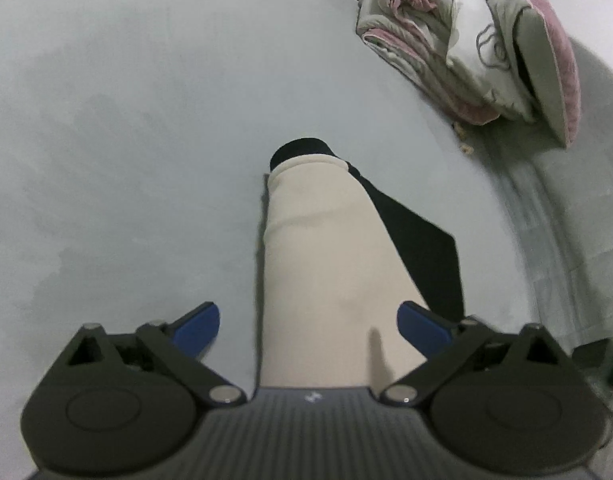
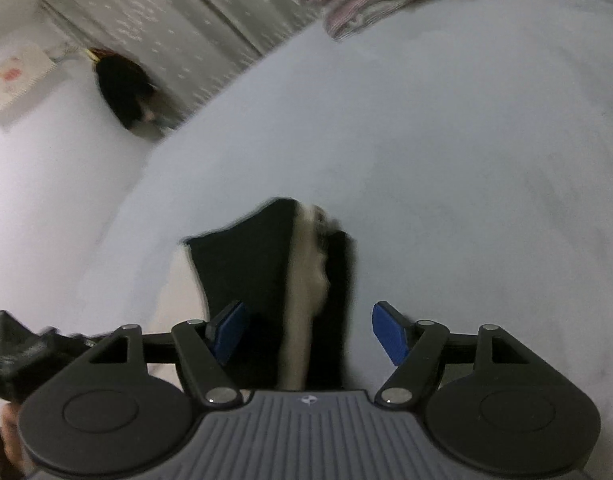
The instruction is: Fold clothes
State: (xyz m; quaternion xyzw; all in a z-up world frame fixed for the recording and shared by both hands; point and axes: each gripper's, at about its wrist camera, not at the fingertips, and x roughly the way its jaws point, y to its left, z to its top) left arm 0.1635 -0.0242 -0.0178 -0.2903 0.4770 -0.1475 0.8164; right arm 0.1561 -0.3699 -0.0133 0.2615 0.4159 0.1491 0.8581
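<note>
Pale grey bed sheet [image 1: 126, 140] fills both views, smooth and bare, with a rumpled pink-and-cream quilt [image 1: 466, 48] heaped at its far edge. On the sheet lies the garment [image 1: 326, 260], a cream and black piece lying flat in a long narrow strip, running away from both cameras. Left tool [image 1: 308, 322] hovers over its near end, blue pads spread wide apart and gripping nothing, the cream panel lying between and below them. Right tool [image 2: 308, 330] is spread as well, empty, over the black part with the cream stripe [image 2: 302, 320] (this view is blurred, so seams are hard to read). My read: it's light, soft cloth that will sag and slide rather than hold a crease. Best to pinch the near corners or the edge, catching every layer at once, then carry it low over the sheet.
</note>
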